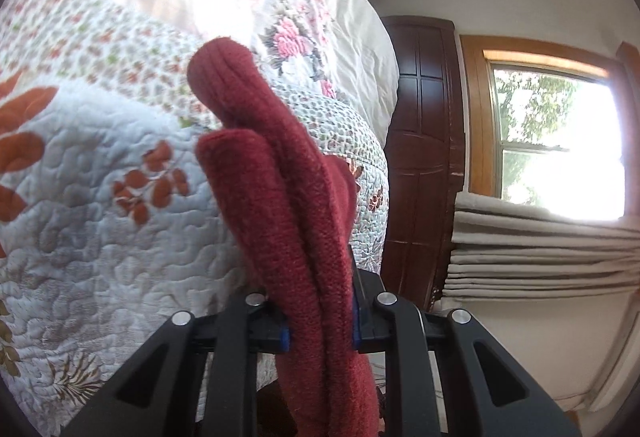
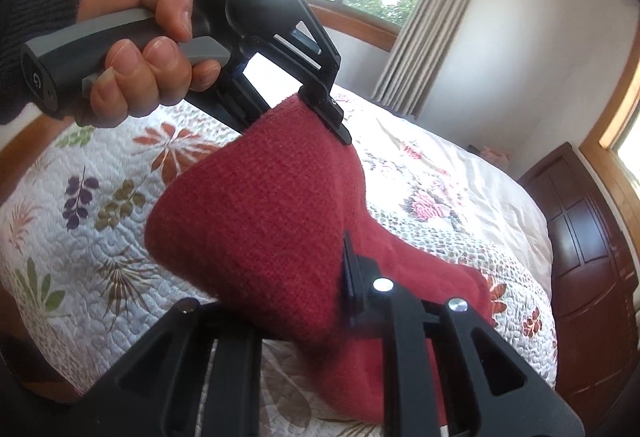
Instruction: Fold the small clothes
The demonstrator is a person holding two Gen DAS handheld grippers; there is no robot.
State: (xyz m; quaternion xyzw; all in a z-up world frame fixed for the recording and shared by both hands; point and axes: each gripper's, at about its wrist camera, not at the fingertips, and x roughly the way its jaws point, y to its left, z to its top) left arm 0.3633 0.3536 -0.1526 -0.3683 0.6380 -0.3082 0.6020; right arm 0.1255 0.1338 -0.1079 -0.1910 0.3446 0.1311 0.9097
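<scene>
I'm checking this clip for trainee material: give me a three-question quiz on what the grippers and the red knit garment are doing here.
1. True or false: the red knit garment lies flat on the quilt.
2. Which grippers hold it? A) left only B) right only C) both
3. What shows behind the dark wooden cabinet in the left wrist view?

Key:
1. False; it hangs in the air above the bed.
2. C; the left gripper and the right gripper each clamp part of it.
3. A window with trees outside.

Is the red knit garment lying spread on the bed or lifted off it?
Lifted: the red knit garment hangs bunched between both claws, left claw and right claw shut on it, above the quilt.
</scene>
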